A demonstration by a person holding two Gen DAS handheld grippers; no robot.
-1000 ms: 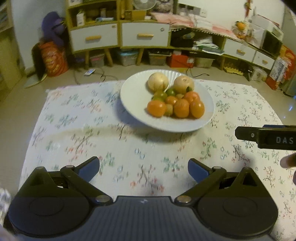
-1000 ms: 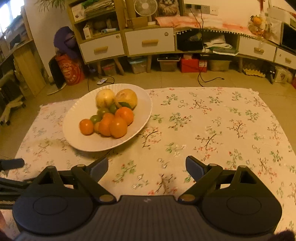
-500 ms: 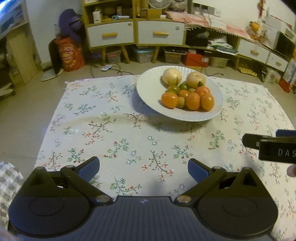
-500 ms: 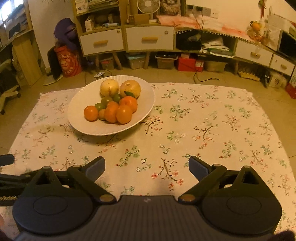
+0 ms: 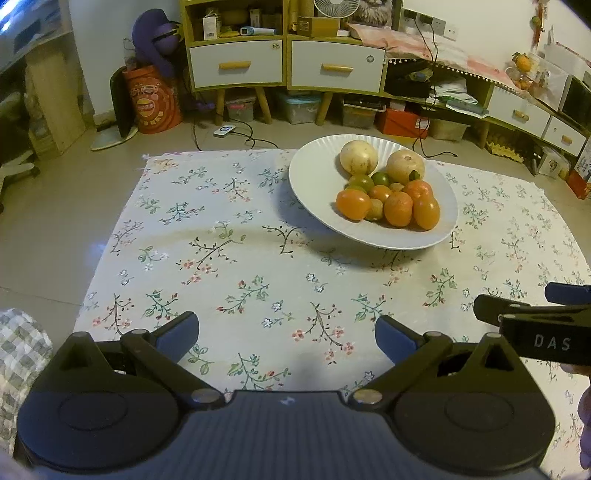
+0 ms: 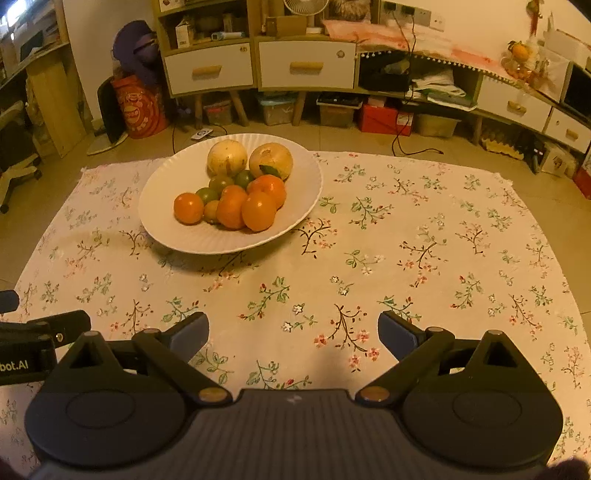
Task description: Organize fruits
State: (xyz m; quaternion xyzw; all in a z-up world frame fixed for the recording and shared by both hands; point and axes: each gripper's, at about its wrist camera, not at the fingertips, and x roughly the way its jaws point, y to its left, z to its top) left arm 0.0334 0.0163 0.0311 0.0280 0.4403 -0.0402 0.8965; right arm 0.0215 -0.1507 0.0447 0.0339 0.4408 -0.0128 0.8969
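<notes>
Left wrist view: left claw point(image 5: 287, 334) spread wide above the floral cloth point(image 5: 258, 258) on the tabletop, nothing between the blue pads, nothing gripped. White plate point(image 5: 317, 195) ahead and to the right on the far part of the cloth, well apart from the claw. On the plate: two pale round fruits point(image 5: 358, 157) at the back, touching or nearly so; small green fruits point(image 5: 362, 181) in the middle; orange fruits point(image 5: 398, 208) clustered at the front. Compared with a second ago: plate displaced from centre frame toward the right, more bare cloth exposed on the left, fruit arrangement unchanged. Checked fabric point(image 5: 18, 362) now at the lower left edge. Right claw's body entering at the right edge, lower in frame than before. Right wrist view: right claw point(image 6: 293, 332) likewise wide apart and empty, jaws just opened a little further within the last second, only cloth beneath. Plate point(image 6: 162, 192) ahead and to the left, larger and nearer centre than a second ago. Part of the left claw's body at the lower left edge. Cabinets with white drawers point(image 6: 306, 66) and a small fan point(image 6: 306, 6) along the far wall, floor clutter beneath.
</notes>
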